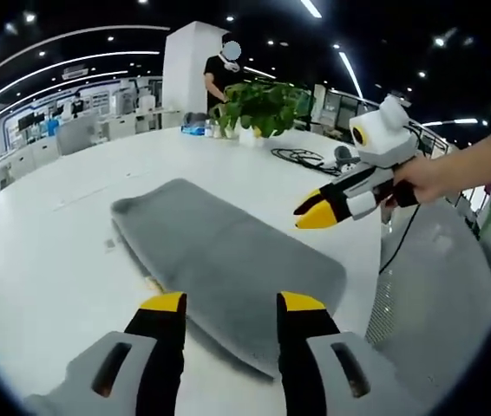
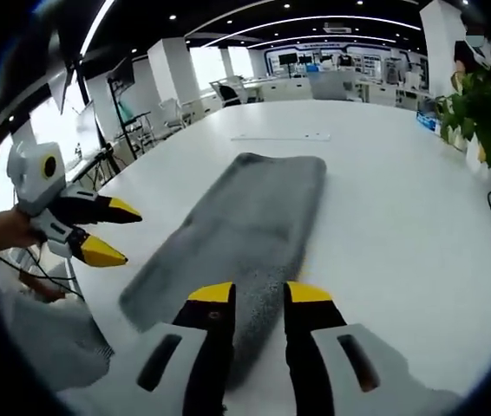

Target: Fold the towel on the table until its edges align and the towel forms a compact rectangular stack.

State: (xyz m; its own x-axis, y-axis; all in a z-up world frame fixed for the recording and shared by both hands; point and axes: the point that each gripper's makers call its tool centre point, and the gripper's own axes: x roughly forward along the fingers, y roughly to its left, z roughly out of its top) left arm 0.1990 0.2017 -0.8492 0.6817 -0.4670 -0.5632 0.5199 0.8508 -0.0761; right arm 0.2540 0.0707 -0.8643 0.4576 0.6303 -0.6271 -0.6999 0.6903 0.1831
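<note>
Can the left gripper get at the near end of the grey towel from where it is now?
Probably yes. The left gripper is open, its jaws straddling the near edge of the grey towel, which lies flat on the white table. Nothing lies between them; the right gripper hovers off to the side.

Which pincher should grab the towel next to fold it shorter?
Probably the right gripper: its open jaws sit right over the near end of the gray towel, along its length. The left gripper, also open, hangs off beside the towel's long edge. Either could reach, though.
</note>
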